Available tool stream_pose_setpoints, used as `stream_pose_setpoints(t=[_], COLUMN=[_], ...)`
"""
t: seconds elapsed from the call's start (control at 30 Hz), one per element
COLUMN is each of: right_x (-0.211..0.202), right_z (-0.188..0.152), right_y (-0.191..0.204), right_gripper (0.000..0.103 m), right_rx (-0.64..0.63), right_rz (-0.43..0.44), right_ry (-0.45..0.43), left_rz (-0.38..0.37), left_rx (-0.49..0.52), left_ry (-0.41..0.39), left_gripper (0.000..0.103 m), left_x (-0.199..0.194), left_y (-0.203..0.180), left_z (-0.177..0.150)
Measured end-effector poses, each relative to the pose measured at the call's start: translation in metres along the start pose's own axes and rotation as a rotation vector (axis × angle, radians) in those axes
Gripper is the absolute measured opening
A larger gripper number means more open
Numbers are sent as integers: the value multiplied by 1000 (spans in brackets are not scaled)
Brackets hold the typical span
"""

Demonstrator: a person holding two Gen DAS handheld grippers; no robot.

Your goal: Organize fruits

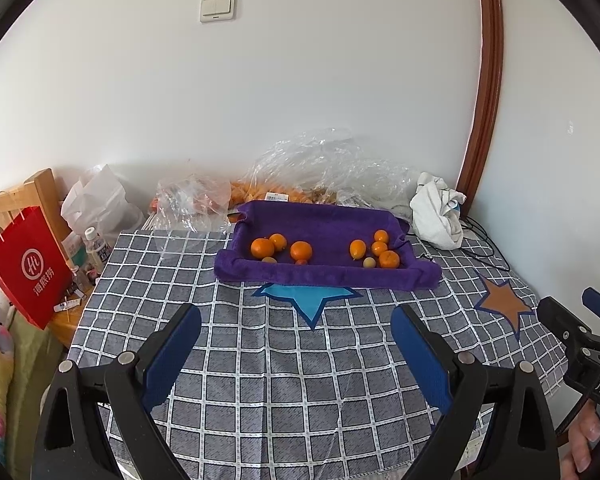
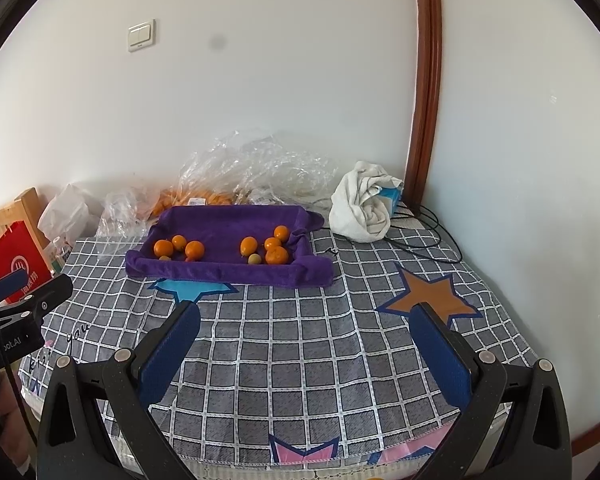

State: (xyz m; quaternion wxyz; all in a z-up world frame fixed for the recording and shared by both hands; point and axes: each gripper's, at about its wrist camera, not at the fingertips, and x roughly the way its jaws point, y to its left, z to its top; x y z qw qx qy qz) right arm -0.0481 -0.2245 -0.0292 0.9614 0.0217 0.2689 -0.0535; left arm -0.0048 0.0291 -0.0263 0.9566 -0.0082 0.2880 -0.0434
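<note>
The counter [image 1: 284, 380], covered by a grey checked cloth [image 1: 340, 360] with star patches, carries a purple tray [image 1: 324, 276], crumpled clear plastic bags [image 1: 324, 164] behind it, a bundled white cloth [image 1: 438, 208] and black cables [image 1: 484, 240].

Bright, even daylight; soft shadows along the plain white wall [image 1: 300, 80]. Sharp focus, strong fisheye bending and dark vignette at corners.

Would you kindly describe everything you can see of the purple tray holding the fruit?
The purple tray looks like soft, plush towel fabric, folded up into a shallow rectangle with low rolled walls and pinched corners. It lies flat on the checked tablecloth, toward the far side, its front edge overlapping a blue star. Inside, orange fruits sit in two loose clusters. Clear plastic bags crowd behind it.
</note>
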Motion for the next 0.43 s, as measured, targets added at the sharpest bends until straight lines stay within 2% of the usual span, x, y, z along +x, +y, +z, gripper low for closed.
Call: stream_pose_setpoints(t=[0.43], right_x=[4], right_z=[-2], right_y=[4], right_gripper=[103], right_rx=[-3], right_rz=[0], right_ry=[8], left_rz=[-4], left_rx=[-4], left_ry=[-2], left_gripper=[96], left_x=[1], left_y=[3], left_z=[-1])
